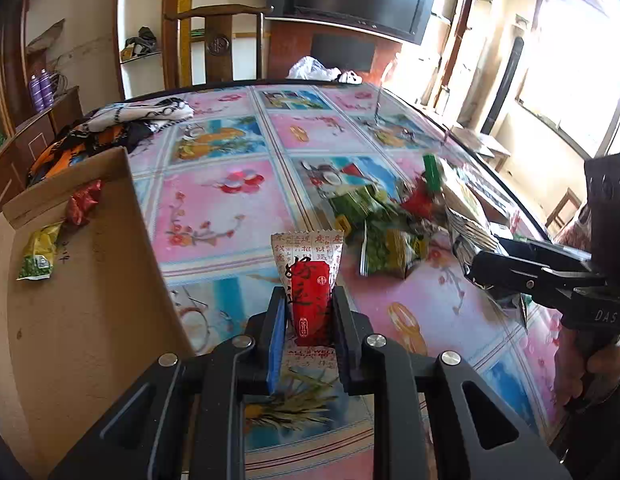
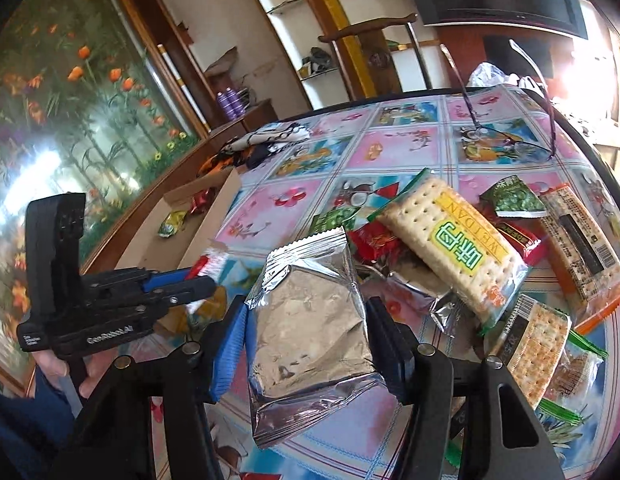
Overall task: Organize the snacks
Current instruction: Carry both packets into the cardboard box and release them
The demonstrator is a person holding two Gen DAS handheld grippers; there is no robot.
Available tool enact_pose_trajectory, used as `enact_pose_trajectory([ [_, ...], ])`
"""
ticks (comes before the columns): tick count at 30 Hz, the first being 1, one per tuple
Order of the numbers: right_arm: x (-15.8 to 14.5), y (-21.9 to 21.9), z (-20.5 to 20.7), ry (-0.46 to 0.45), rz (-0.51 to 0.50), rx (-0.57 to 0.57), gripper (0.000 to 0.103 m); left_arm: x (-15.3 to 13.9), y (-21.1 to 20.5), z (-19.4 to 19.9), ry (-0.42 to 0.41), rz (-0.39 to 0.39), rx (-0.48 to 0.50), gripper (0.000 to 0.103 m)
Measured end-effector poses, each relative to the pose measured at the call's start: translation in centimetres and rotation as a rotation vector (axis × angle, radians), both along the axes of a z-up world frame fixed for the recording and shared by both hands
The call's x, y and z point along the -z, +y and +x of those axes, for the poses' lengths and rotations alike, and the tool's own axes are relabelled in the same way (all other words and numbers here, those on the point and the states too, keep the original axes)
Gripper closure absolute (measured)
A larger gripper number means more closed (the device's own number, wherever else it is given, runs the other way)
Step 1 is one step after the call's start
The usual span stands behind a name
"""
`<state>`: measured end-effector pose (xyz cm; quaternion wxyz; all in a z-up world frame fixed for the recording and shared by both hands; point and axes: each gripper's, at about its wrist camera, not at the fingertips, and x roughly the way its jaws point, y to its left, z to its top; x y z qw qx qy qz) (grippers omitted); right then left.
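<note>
My left gripper (image 1: 308,300) is shut on a red and white snack packet (image 1: 308,280), held above the table to the right of a cardboard box (image 1: 90,280). The box holds a yellow-green packet (image 1: 38,254) and a red packet (image 1: 84,202). My right gripper (image 2: 310,312) is shut on a silver foil packet (image 2: 310,328) above the table, beside a pile of snacks. The pile includes a cracker pack (image 2: 454,240), a green pea packet (image 2: 514,200) and an orange-edged bar (image 2: 582,260). The right gripper also shows in the left wrist view (image 1: 476,264); the left gripper shows in the right wrist view (image 2: 206,282).
The table (image 1: 230,208) has a flowered pink and blue cover. Patterned cloth (image 1: 110,128) lies at its far left. Eyeglasses (image 2: 506,136) lie beyond the pile. A wooden chair (image 1: 218,40) and a white plastic bag (image 1: 314,70) stand at the far edge.
</note>
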<state>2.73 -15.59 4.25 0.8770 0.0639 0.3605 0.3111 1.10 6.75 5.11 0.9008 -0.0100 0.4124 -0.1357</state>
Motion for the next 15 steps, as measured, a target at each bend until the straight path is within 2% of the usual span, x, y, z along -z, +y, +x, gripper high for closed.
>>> enact_pose_trajectory([
  [8,-0.6,0.5,0.4,0.006,0.084,0.008,0.04,-1.0,3.6,0.7,-0.011,-0.047,-0.078,0.082],
  [15,-1.3,5.8,1.1,0.019,0.125,-0.05,0.039,-1.6,7.8,1.3,-0.012,-0.086,-0.181,0.082],
])
